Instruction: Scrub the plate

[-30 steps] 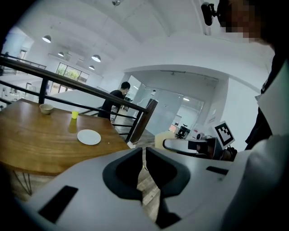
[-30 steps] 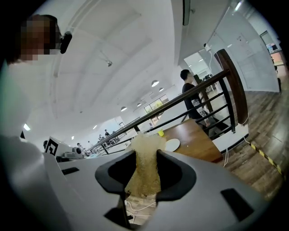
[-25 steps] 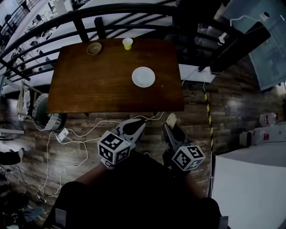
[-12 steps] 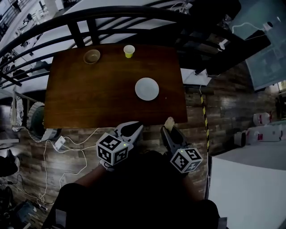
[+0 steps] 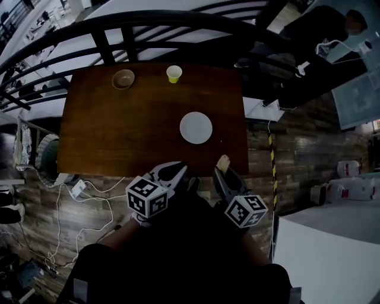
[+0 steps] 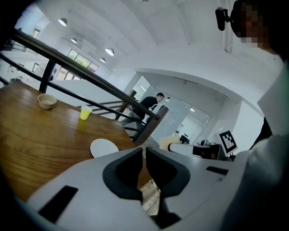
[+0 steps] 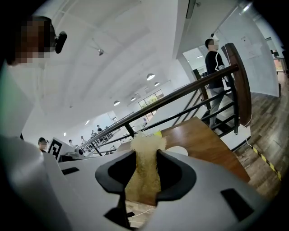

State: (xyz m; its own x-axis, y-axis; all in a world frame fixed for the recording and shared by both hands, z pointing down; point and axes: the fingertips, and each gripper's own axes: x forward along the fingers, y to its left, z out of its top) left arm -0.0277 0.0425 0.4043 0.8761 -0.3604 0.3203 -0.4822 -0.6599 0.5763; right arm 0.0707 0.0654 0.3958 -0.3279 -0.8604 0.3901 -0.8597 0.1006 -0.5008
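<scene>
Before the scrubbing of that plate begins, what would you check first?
1. Sponge clamped in right gripper: ok.
2. Left gripper free to steady the plate: ok, shut and empty.
3. Plate lies flat on table, nothing on it: ok.
4. Cup and bowl stand apart from plate: ok.
5. Grippers over plate: not ok, both short of it.
6. Dirt on plate: cannot tell.

Before me stands a brown wooden surface [image 5: 119,130] on a dark plank floor [image 5: 297,154]. A black railing [image 5: 178,18] curves behind it. White cables [image 5: 89,195] trail over the floor at my left, and a yellow-black strip [image 5: 272,157] runs at my right. Round lights [image 6: 62,21] glow on the white ceiling [image 6: 158,27].
</scene>
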